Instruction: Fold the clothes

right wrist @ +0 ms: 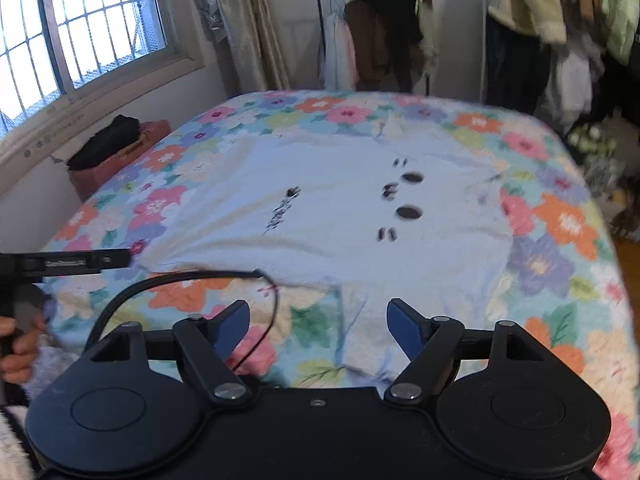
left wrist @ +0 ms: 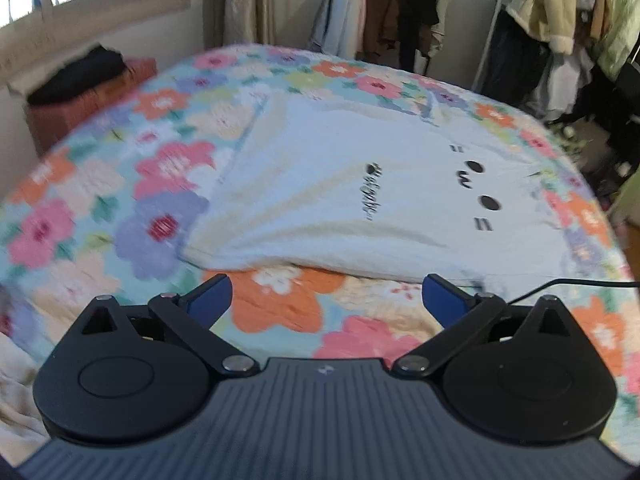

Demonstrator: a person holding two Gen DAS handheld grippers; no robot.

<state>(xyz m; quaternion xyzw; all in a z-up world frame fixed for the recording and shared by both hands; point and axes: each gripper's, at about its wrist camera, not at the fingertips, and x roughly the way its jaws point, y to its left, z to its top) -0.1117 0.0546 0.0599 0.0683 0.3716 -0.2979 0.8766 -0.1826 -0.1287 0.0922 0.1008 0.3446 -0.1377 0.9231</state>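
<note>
A white T-shirt [left wrist: 352,188] with a small black face print and a line of black script lies spread on the flowered bed cover [left wrist: 160,184]. In the left wrist view my left gripper [left wrist: 327,300] hovers above the cover, just short of the shirt's near edge, open wide with nothing between its blue pads. The same T-shirt [right wrist: 340,208] fills the middle of the right wrist view. My right gripper [right wrist: 318,326] hangs open and empty over a strip of the shirt's white cloth near the bed's front. The left tool's handle [right wrist: 64,262] and a hand [right wrist: 18,350] show at the left.
A black cable [right wrist: 180,280] arcs across in front of the right gripper. A reddish box with a dark garment [right wrist: 116,148] stands left of the bed under the window. Clothes racks [right wrist: 384,28] crowd the back and right. Cream cloth [left wrist: 16,384] lies at the near left.
</note>
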